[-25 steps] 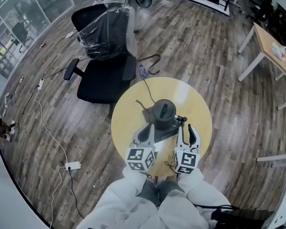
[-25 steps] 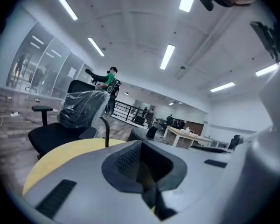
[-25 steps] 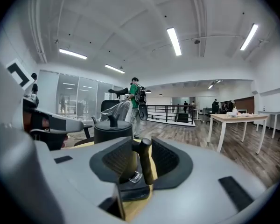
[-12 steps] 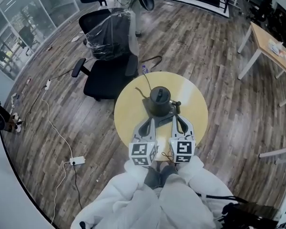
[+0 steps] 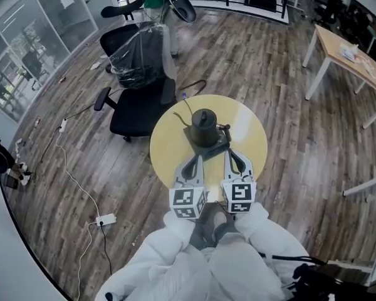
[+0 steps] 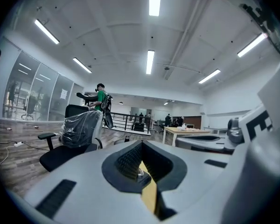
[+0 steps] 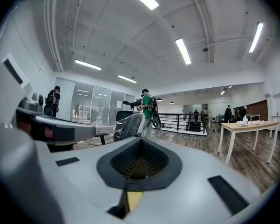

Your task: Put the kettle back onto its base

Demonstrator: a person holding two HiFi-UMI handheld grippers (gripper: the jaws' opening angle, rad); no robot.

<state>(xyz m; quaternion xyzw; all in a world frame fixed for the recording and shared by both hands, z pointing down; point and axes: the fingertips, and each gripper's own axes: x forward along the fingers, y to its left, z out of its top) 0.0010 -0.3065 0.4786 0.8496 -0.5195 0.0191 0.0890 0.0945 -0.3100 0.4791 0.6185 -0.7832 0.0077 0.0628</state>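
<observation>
The dark kettle (image 5: 203, 124) stands upright on its dark base (image 5: 214, 145), in the middle of the round yellow table (image 5: 169, 146). Both grippers hover over the table's near edge, a short way in front of the kettle and apart from it. My left gripper (image 5: 198, 158) is shut with nothing in it, and so is my right gripper (image 5: 229, 153). In the left gripper view the jaws (image 6: 141, 146) meet at the tips and only yellow tabletop shows through the gap. The right gripper view shows the same closed jaws (image 7: 140, 142). Neither gripper view shows the kettle.
A cord (image 5: 189, 110) runs from the base over the table's far edge. A black office chair (image 5: 138, 105) with a plastic-wrapped back stands just beyond the table at the left. A wooden desk (image 5: 344, 52) is at the far right. A power strip (image 5: 105, 219) lies on the floor.
My right gripper's jaws stood open beside the kettle and are now shut on nothing. Both grippers have drawn back from the kettle toward the table's near edge.
</observation>
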